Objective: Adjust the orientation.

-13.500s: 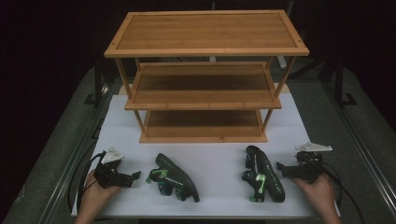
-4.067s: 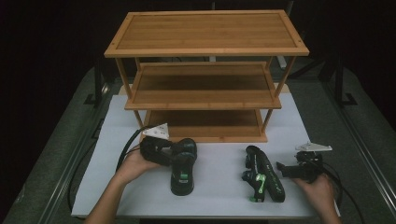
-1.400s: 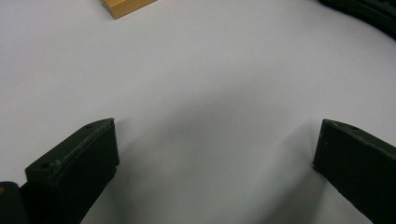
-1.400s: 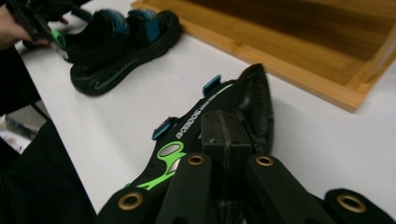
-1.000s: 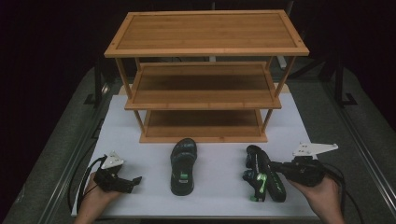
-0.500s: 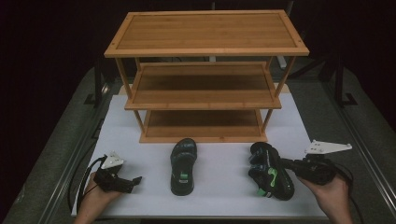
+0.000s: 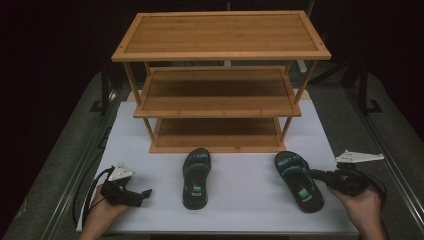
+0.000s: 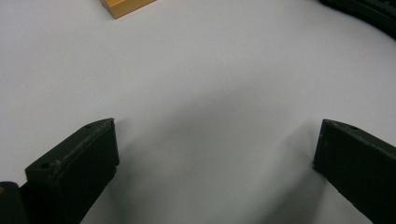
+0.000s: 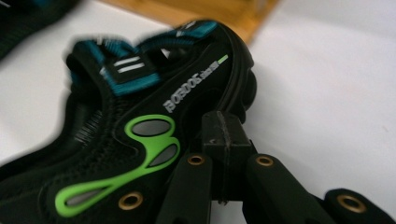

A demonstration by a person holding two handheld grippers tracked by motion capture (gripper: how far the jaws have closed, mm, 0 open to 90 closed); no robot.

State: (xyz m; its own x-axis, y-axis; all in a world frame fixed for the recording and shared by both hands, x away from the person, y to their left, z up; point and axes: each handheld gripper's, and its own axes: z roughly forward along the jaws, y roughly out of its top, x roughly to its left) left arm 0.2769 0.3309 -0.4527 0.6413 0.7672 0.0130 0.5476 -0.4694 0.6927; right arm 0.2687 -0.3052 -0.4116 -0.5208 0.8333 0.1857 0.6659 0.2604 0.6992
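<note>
Two black sandals with teal straps and green marks lie sole-down on the white table in front of the shelf. The left sandal (image 7: 196, 177) is near the middle and the right sandal (image 7: 299, 181) is further right. My right gripper (image 7: 316, 174) is shut, its joined tips against the right sandal's outer side. In the right gripper view the closed jaws (image 9: 223, 130) meet the sandal's (image 9: 140, 121) black edge, with nothing visible between them. At the front left, my left gripper (image 7: 145, 194) rests open, and the left gripper view (image 8: 215, 154) has bare table between its jaws.
A three-tier bamboo shelf (image 7: 220, 35) stands at the back of the white table (image 7: 250, 210), all its tiers bare. Its base corner (image 8: 123, 5) and the left sandal's edge (image 8: 364, 11) appear in the left gripper view. Dark floor surrounds the table.
The right sandal has gone from lying on its side to flat on its sole and shifted a little right. My right hand moved right and down with it. The left gripper stayed put.
</note>
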